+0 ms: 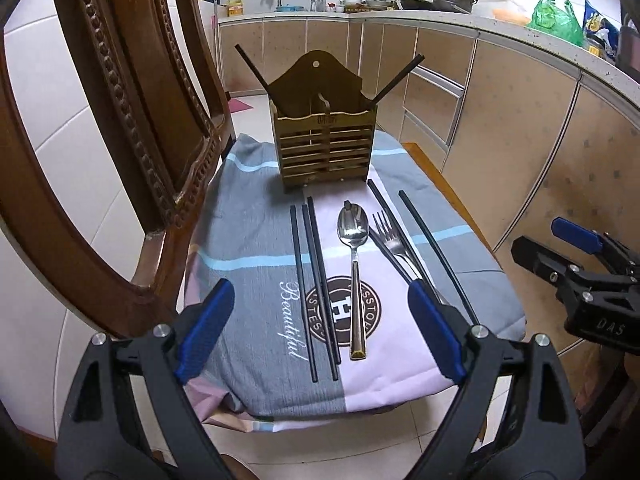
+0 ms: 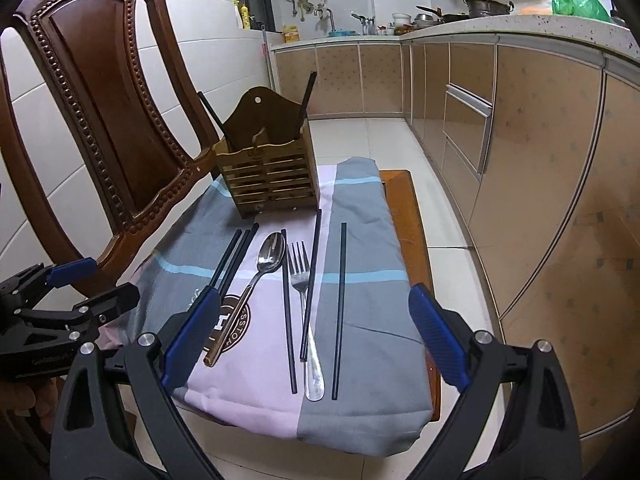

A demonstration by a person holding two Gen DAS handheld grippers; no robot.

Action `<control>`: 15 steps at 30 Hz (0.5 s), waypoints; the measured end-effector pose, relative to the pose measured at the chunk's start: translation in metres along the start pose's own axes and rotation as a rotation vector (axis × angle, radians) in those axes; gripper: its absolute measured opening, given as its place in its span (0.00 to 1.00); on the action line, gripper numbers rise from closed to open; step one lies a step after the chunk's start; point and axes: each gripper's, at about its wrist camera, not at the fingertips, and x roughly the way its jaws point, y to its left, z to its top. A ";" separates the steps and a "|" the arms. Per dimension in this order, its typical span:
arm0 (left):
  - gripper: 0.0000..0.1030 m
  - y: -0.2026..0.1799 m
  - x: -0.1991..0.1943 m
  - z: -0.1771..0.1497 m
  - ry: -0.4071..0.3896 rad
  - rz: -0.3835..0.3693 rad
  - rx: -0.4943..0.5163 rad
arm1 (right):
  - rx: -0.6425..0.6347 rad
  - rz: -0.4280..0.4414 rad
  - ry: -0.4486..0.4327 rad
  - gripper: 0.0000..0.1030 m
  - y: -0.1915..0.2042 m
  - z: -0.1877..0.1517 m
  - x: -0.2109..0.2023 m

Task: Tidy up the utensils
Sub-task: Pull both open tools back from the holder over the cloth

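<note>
Our left gripper (image 1: 320,328) stands spread wide with nothing between its jaws, and so does our right gripper (image 2: 316,340). Ahead of both, the chopsticks (image 1: 316,292), spoon (image 1: 354,248) and fork (image 2: 301,276) lie close together on the cloth (image 1: 248,240), short of the wooden holder (image 1: 324,144). We could pinch two pieces at once, since one chopstick crosses the fork. The holder's compartments are hard to read.

Left tool (image 1: 320,328) and right tool (image 2: 316,332) side by side, tilted downward, jaws wide, empty.
</note>
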 end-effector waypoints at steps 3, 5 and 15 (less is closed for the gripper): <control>0.85 0.000 0.000 -0.001 0.001 0.001 0.000 | -0.004 0.002 0.006 0.90 0.000 -0.001 0.002; 0.85 0.000 0.001 -0.001 0.005 0.001 0.000 | -0.005 0.003 0.006 0.90 0.000 -0.001 0.002; 0.85 0.001 0.005 -0.002 0.016 -0.003 -0.001 | 0.000 0.004 0.005 0.90 -0.002 -0.001 0.002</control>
